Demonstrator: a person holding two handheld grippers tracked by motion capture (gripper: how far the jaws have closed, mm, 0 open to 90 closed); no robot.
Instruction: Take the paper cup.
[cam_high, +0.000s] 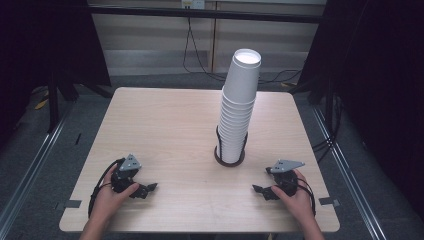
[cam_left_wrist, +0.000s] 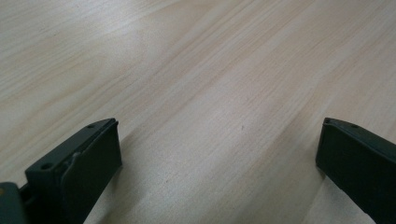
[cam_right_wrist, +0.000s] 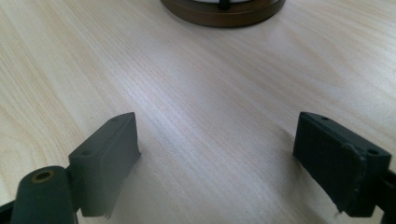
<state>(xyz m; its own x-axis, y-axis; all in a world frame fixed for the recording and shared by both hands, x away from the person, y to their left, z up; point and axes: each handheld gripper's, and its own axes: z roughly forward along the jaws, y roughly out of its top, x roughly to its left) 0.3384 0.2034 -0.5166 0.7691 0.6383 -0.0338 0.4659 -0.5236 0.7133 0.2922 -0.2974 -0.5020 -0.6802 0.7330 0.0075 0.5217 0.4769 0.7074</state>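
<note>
Two hands rest near the table's (cam_high: 165, 125) front edge, the left gripper (cam_high: 146, 190) and right gripper (cam_high: 264, 191) each gaping wide, holding nothing, tips turned inward. One tall stack of white paper cups (cam_high: 237, 110) stands in a dark round holder (cam_high: 229, 161) beyond and between them, nearer the right gripper. Bare wood lies open between the grippers and across the table's left half.

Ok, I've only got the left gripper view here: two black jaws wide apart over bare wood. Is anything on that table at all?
Observer: Yes. A tall stack of white paper cups stands in a round dark holder, right of the table's middle.
Operator: And the other gripper?
Observer: The right gripper rests near the front edge of the table, jaws open, nothing between them.
Operator: Which is nearer the stack?
Observer: The right one; the left gripper lies farther off.
</note>
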